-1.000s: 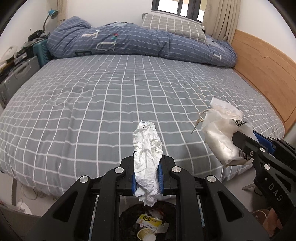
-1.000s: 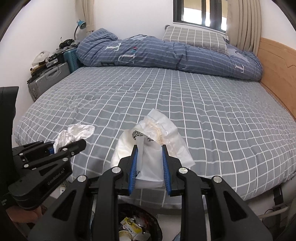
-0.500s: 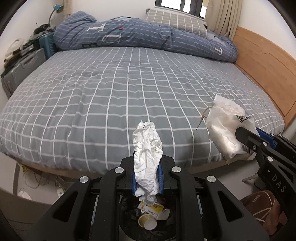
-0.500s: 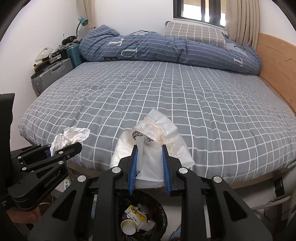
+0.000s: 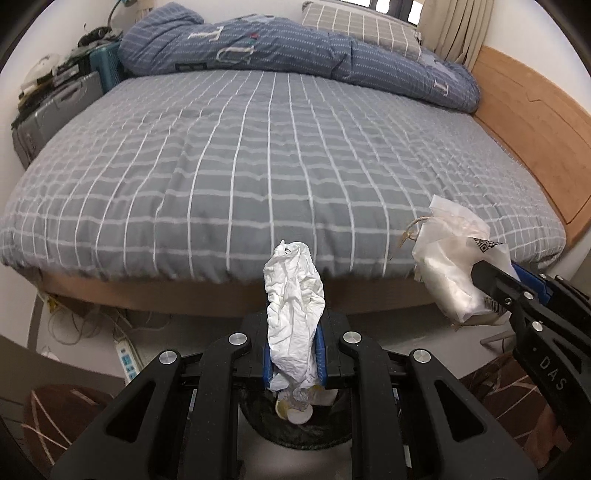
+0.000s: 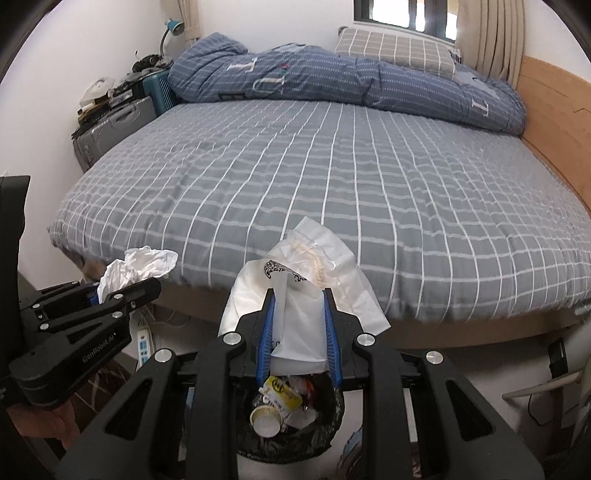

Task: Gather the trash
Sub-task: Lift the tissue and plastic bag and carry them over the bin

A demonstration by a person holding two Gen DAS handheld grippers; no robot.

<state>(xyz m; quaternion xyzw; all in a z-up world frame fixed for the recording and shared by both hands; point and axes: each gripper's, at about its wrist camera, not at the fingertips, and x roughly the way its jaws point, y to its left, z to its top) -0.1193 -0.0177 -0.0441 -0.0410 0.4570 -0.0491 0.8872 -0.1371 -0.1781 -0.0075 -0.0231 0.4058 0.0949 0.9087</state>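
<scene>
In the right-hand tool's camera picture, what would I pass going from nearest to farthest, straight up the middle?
Trash bin → white plastic bag gripped in the right tool → grey checked bed → rumpled blue duvet → checked pillow → window.

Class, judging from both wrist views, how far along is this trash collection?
Done: the bin already holds a cup and wrappers. In hand: the left tool grips a crumpled tissue; the right tool grips a white bag, both above the bin. Left: dropping both in.
</scene>
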